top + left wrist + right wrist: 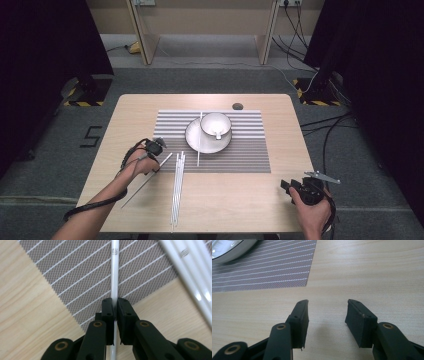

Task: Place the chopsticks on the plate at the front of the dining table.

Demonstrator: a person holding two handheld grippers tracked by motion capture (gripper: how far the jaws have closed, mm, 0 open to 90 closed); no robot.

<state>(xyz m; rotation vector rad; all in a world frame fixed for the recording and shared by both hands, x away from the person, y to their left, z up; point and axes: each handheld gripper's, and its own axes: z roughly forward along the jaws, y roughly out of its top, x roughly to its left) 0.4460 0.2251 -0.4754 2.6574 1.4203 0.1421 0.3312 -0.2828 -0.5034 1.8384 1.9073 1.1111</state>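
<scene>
L gripper (114,305): fingers closed tight on white chopstick (114,277), at edge of striped mat (75,272), front-left part of desk (240,200) | R gripper (327,315): fingers wide apart, hold nothing, over bare desk, front-right | other chopsticks (177,190) lie just beside.

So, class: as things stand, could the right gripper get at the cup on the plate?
Probably yes. The right gripper is open and holds nothing, and bare table and mat lie between it and the cup; the plate isn't blocking it.
</scene>
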